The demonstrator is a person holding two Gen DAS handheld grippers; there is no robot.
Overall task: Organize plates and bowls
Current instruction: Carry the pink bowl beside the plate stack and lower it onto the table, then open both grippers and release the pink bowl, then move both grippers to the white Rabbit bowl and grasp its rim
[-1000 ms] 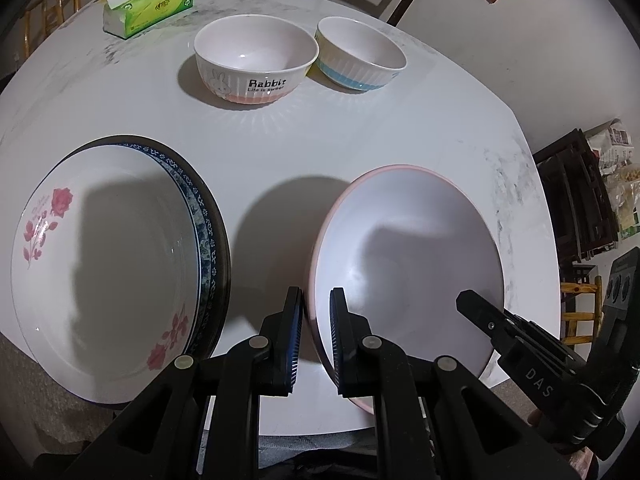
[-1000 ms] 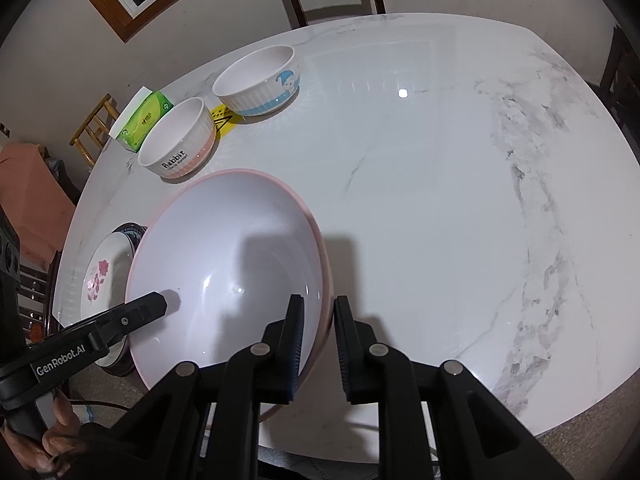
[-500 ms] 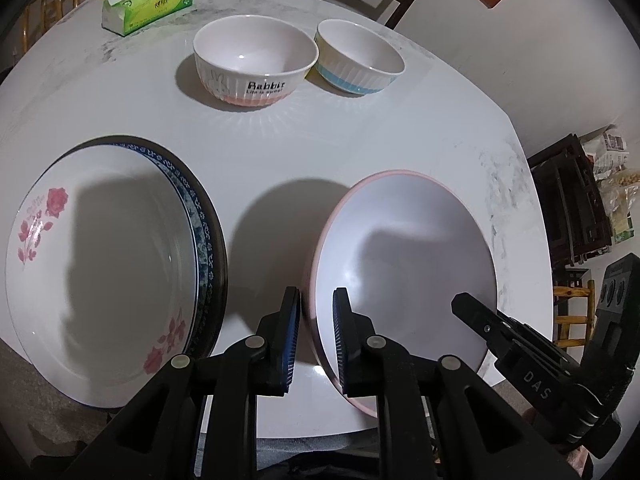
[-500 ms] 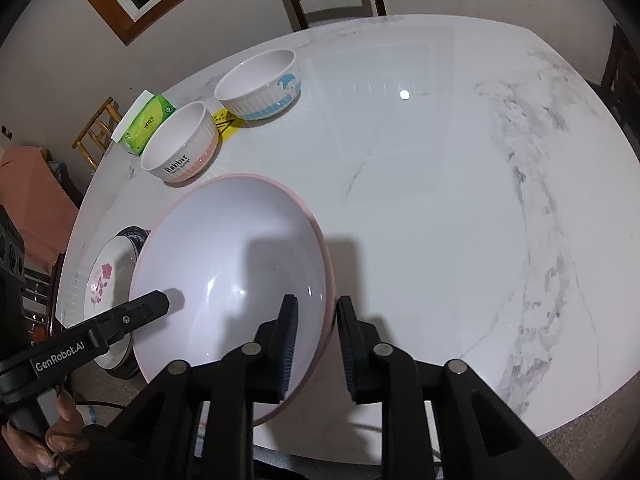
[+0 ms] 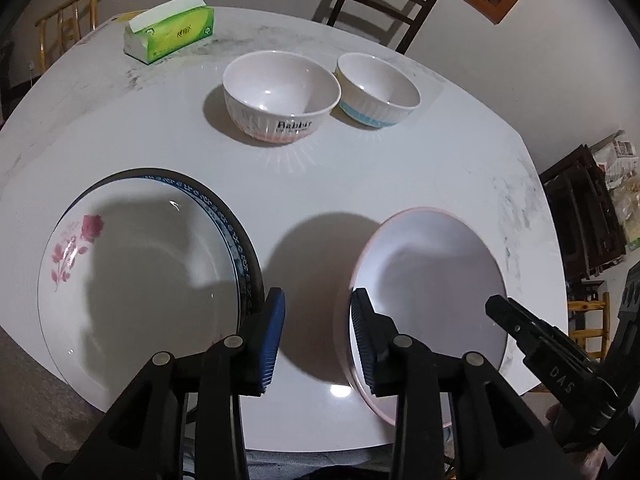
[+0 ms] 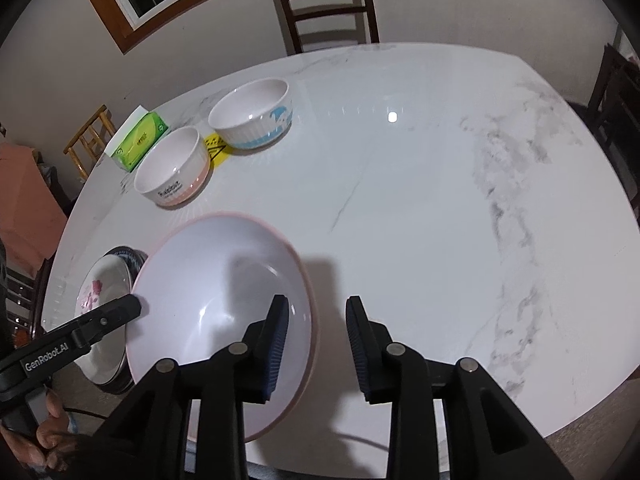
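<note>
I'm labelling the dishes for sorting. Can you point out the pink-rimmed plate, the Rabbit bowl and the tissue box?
pink-rimmed plate (image 5: 432, 276): left wrist view, bare inner surface.
Rabbit bowl (image 5: 280, 84): left wrist view, inside of the bowl.
tissue box (image 5: 176, 36): left wrist view, green long side.

Tissue box (image 5: 170, 29) far edge; chair (image 6: 326, 4) behind.

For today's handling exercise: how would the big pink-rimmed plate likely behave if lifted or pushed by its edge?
The pink-rimmed plate looks stiff and glossy, so it may slip between pads. Wide and shallow, it would probably tilt if held on one side. On the smooth table it should slide easily.
</note>
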